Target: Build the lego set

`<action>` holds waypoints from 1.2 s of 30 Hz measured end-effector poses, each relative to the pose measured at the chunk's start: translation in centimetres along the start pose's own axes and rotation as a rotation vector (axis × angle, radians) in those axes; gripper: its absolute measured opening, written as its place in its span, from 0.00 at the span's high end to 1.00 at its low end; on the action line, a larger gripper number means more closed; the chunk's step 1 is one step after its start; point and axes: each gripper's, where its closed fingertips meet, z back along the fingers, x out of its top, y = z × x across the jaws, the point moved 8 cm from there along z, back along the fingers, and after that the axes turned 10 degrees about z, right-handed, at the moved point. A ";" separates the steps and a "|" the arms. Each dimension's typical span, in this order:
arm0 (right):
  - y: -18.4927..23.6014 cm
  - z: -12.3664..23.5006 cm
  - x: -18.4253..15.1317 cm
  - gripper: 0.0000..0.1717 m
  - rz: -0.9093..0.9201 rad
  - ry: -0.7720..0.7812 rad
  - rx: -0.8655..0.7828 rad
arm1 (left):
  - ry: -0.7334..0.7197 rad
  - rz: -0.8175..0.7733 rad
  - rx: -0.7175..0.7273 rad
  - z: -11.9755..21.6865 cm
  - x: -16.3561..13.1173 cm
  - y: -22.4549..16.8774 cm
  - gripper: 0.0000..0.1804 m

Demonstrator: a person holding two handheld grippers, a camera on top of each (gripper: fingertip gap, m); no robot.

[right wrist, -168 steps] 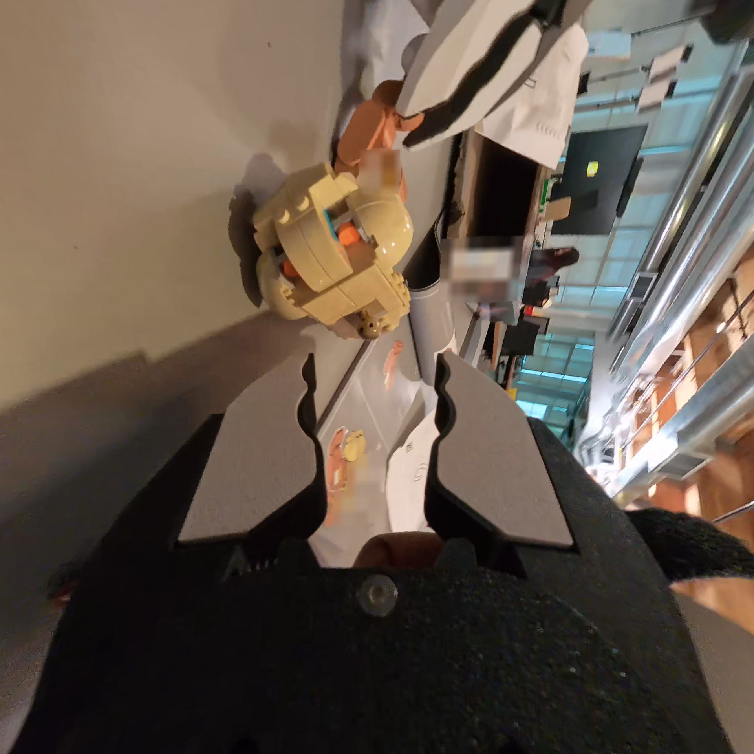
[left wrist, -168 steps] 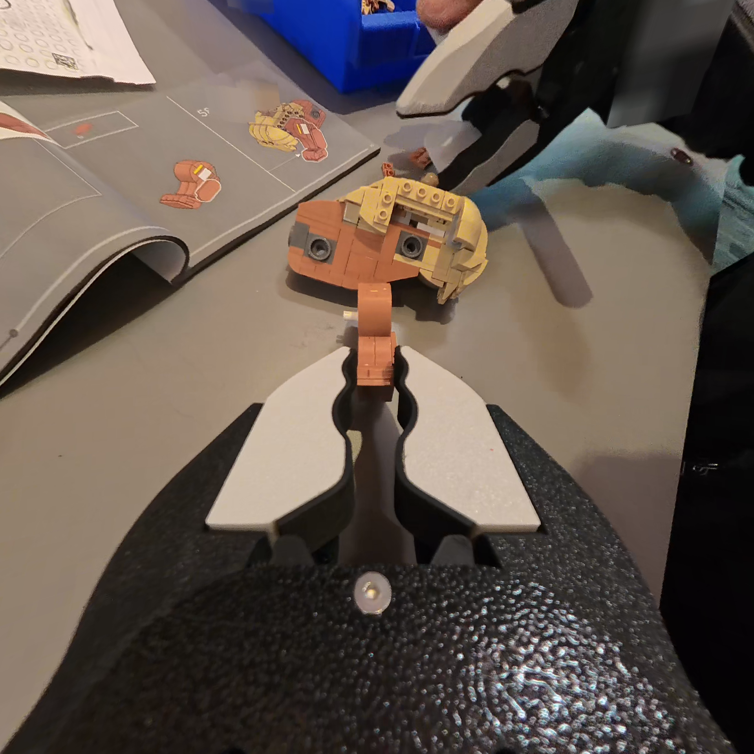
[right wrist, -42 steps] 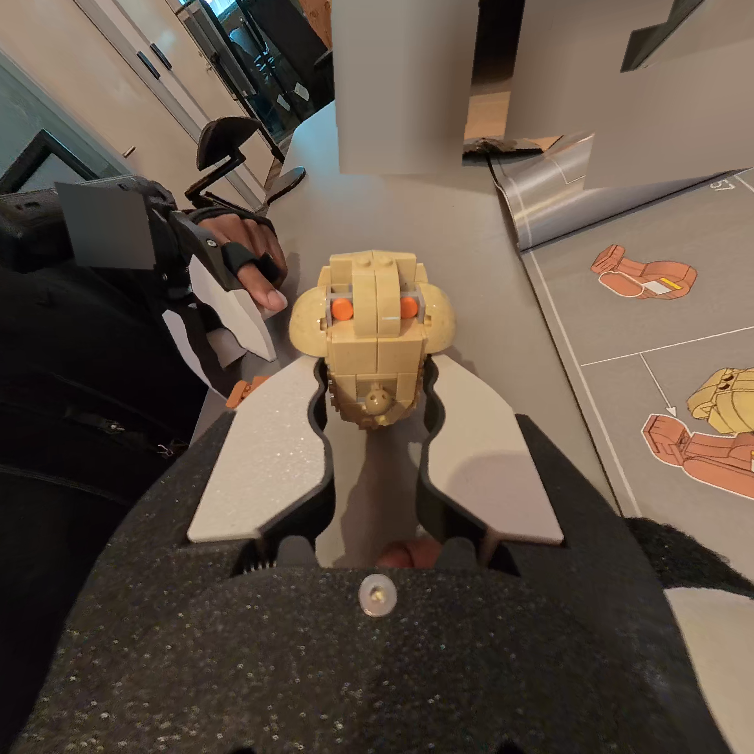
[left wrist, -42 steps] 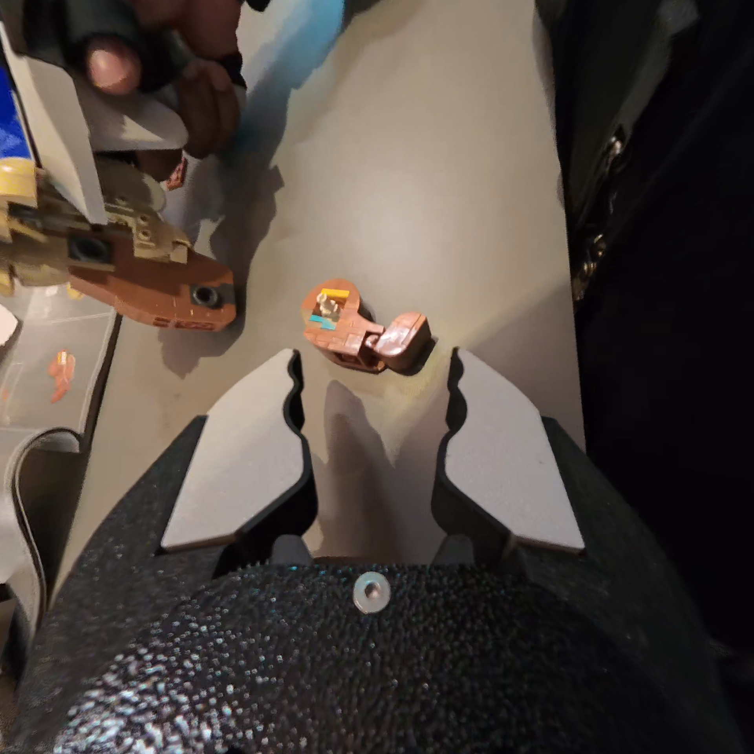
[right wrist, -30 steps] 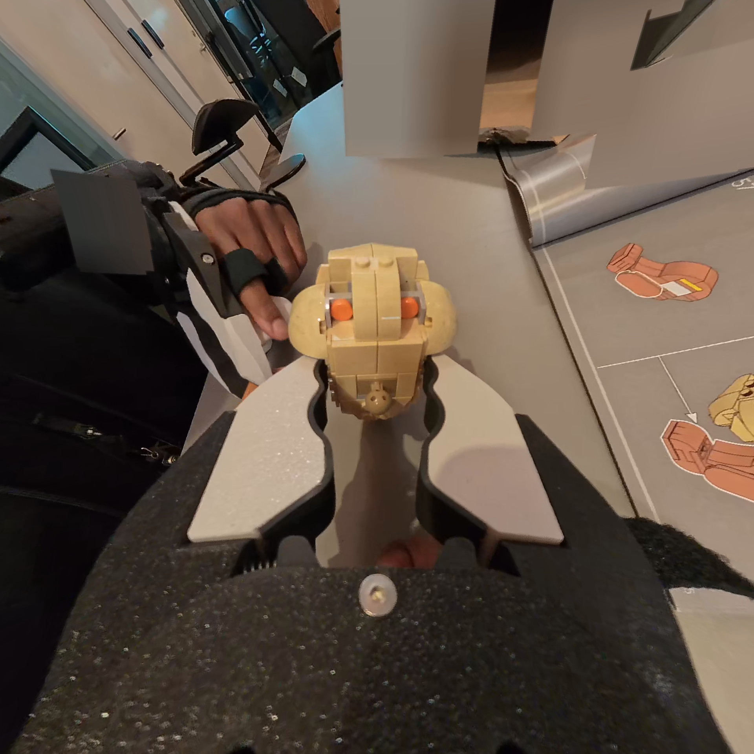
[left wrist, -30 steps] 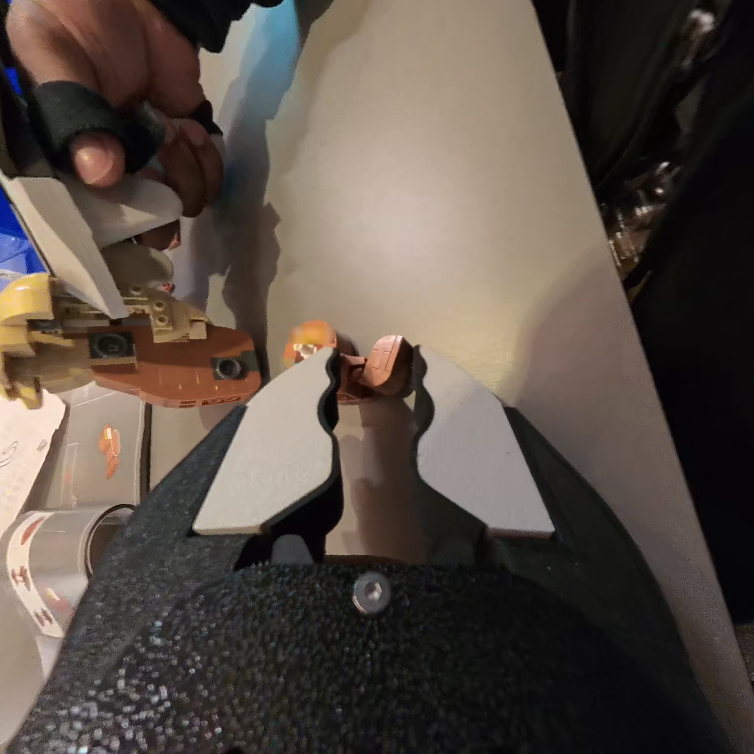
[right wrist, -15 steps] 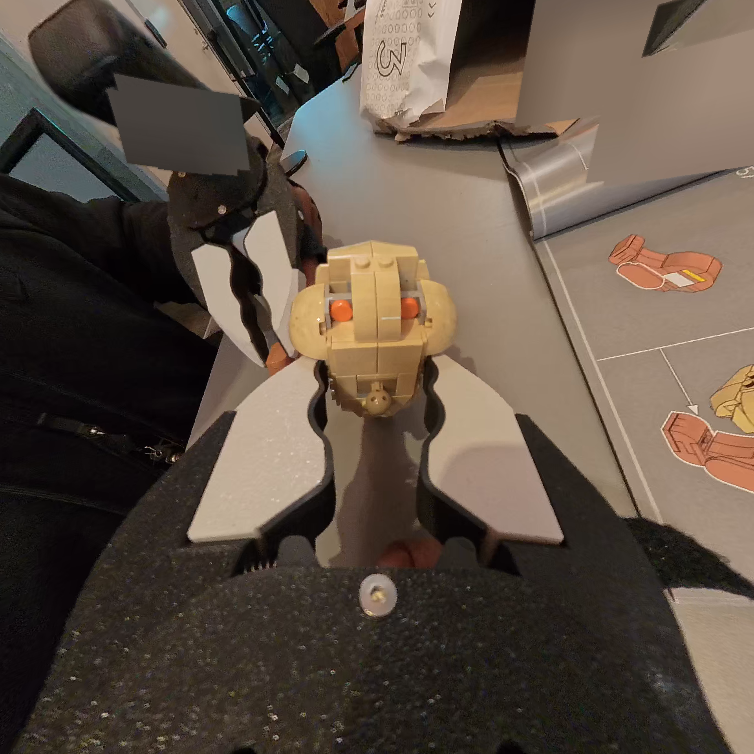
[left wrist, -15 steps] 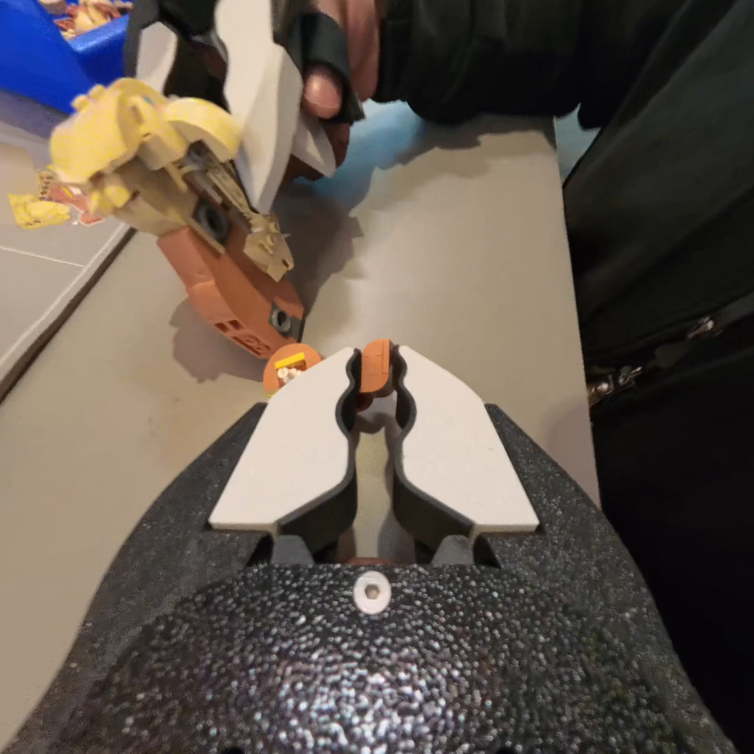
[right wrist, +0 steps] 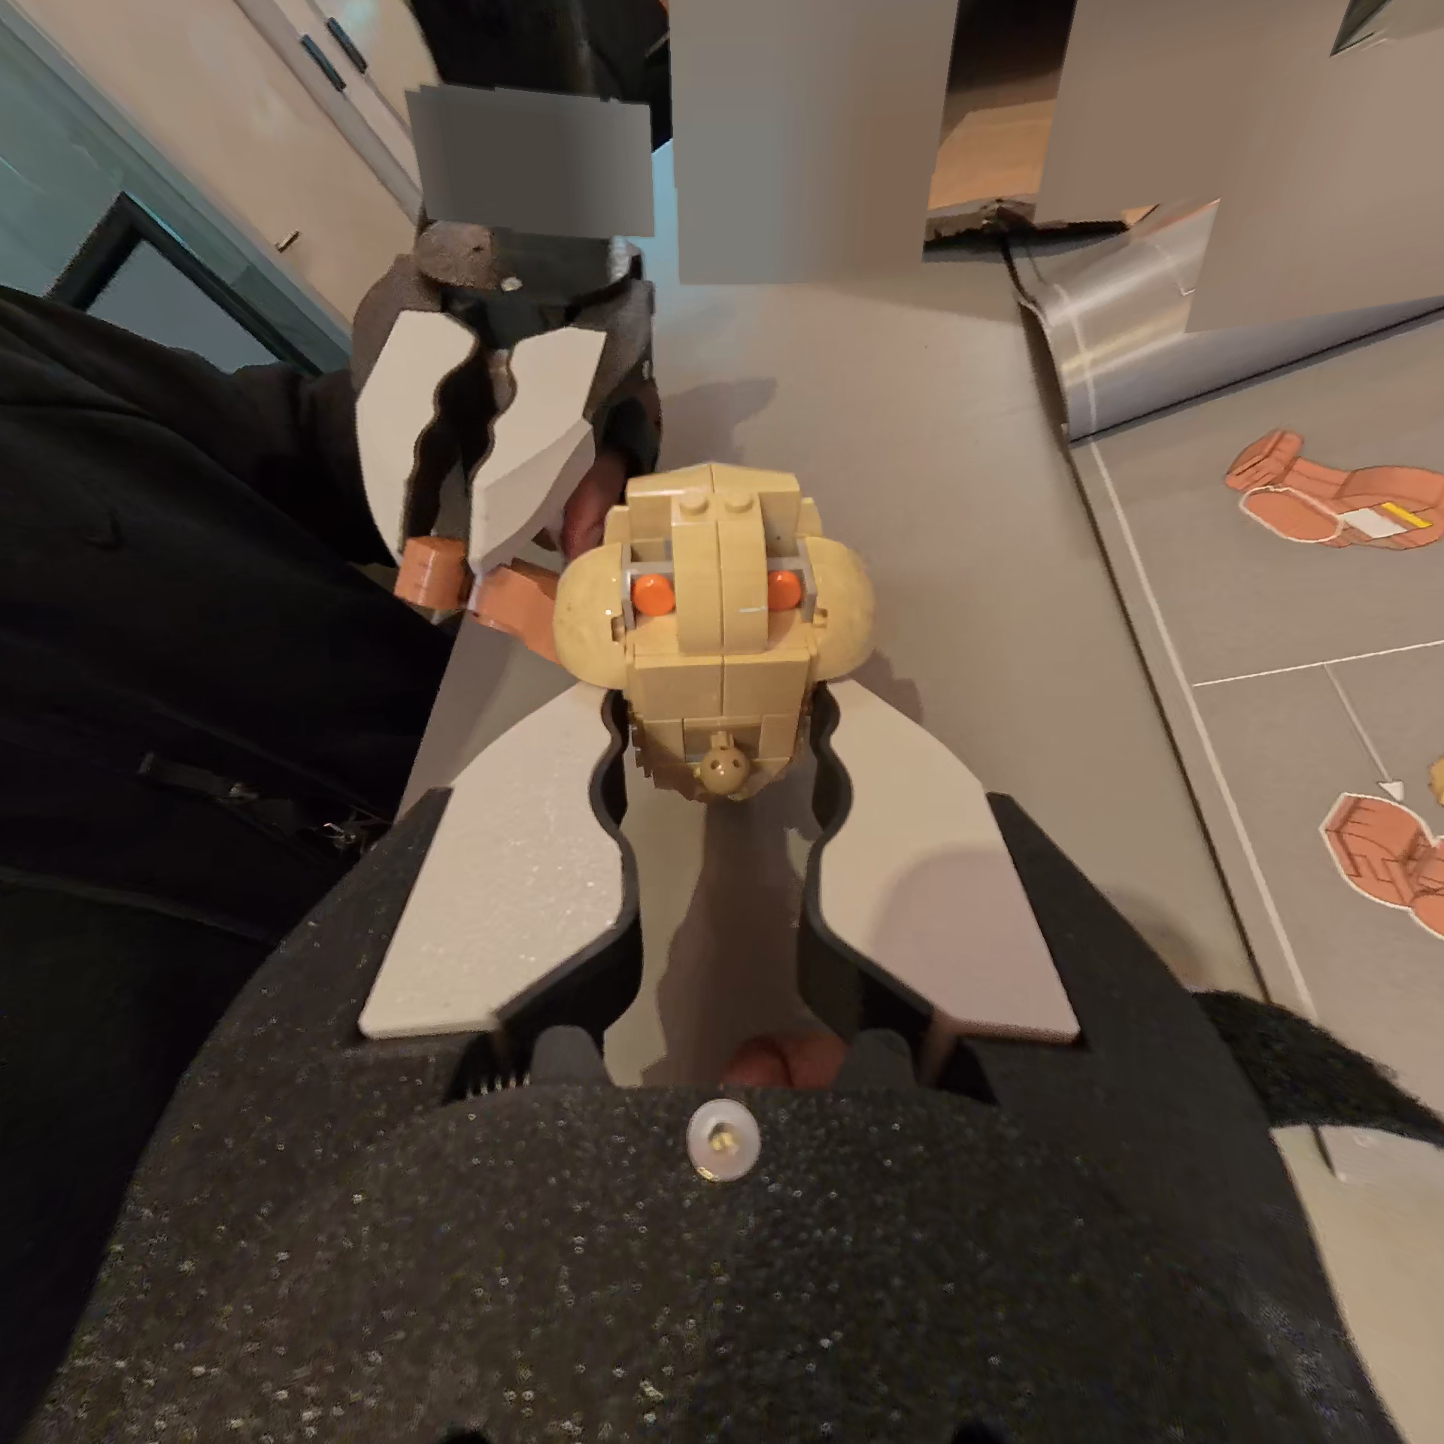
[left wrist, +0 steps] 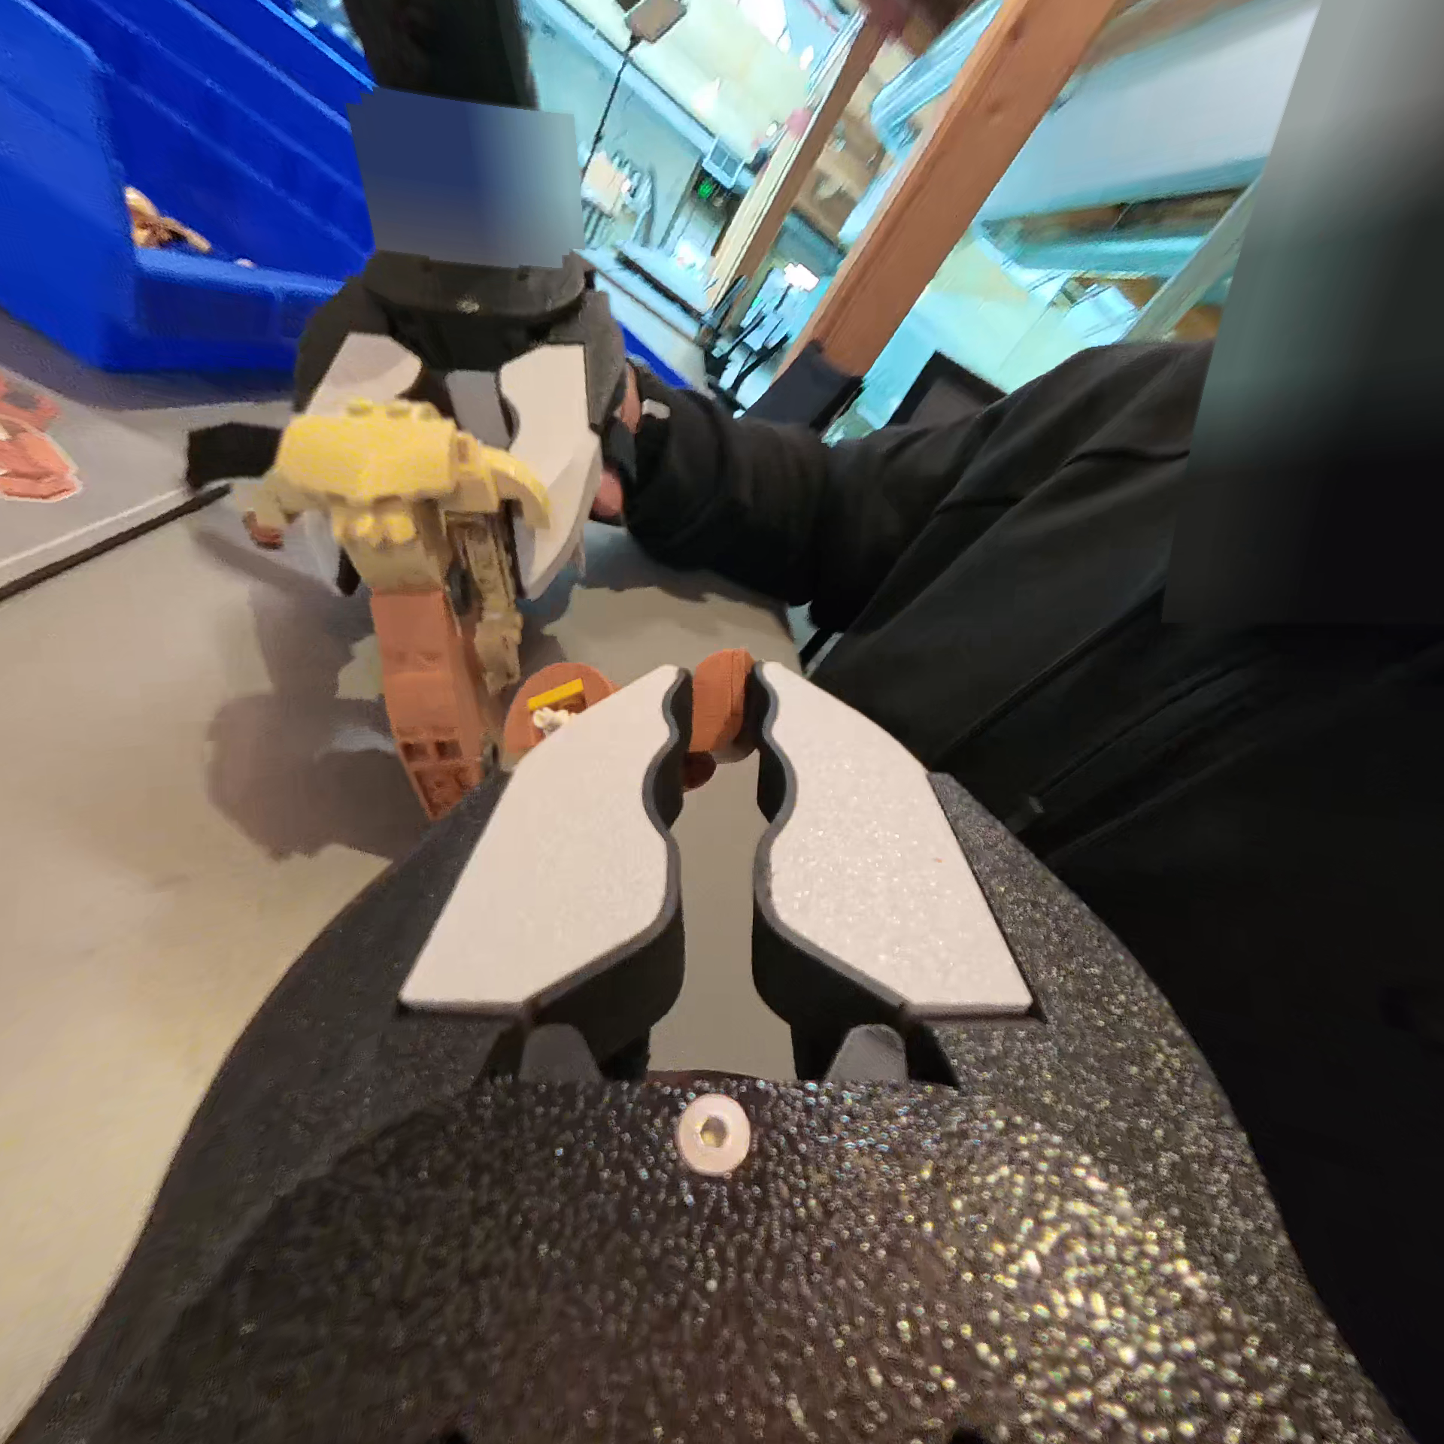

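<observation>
A brown brick piece [left wrist: 723, 695] is clamped by the left gripper [left wrist: 719, 691]; the tan model [right wrist: 715, 617] is gripped by the right gripper [right wrist: 715, 750].

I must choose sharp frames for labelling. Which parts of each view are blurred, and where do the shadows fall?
Left wrist view: tan-and-brown brick model smeared, background soft, fingers sharp; model's shadow falls on the grey table. Right wrist view: model sharp, edges stretched.
</observation>
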 end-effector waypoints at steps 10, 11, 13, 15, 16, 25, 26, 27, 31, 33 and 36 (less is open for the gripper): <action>0.8 -0.4 -0.2 0.74 0.011 0.002 0.104 | -0.058 0.069 -0.226 -1.0 1.4 0.5 0.93; 0.9 -0.4 -0.2 0.74 0.016 -0.003 0.115 | -0.055 0.071 -0.237 -1.1 1.5 0.6 0.93; 1.1 -0.4 -0.2 0.74 0.024 -0.021 0.143 | -0.051 0.083 -0.262 -1.2 1.6 0.7 0.93; 1.3 -0.4 -0.1 0.74 0.024 -0.044 0.165 | -0.052 0.093 -0.292 -1.2 1.7 0.7 0.93; 1.3 -0.4 -0.1 0.74 0.020 -0.051 0.169 | -0.049 0.100 -0.300 -1.3 1.7 0.7 0.93; 1.0 -0.3 -0.1 0.74 -0.047 -0.038 0.121 | -0.025 0.100 -0.233 -1.3 1.3 0.9 0.93; 0.9 -0.3 -0.1 0.74 -0.071 -0.033 0.108 | -0.020 0.097 -0.216 -1.3 1.3 0.9 0.93; 0.8 -0.3 -0.1 0.74 -0.095 -0.029 0.095 | -0.016 0.095 -0.200 -1.3 1.2 0.9 0.93; 0.7 -0.2 -0.6 0.74 -0.206 -0.033 0.047 | -0.013 0.085 -0.161 -1.2 1.1 1.0 0.93; 0.6 -0.1 -1.0 0.74 -0.248 -0.045 0.018 | -0.014 0.081 -0.150 -1.2 1.1 1.0 0.93; 0.5 0.1 -1.7 0.74 -0.281 -0.039 -0.043 | -0.005 0.079 -0.137 -1.4 1.0 1.0 0.93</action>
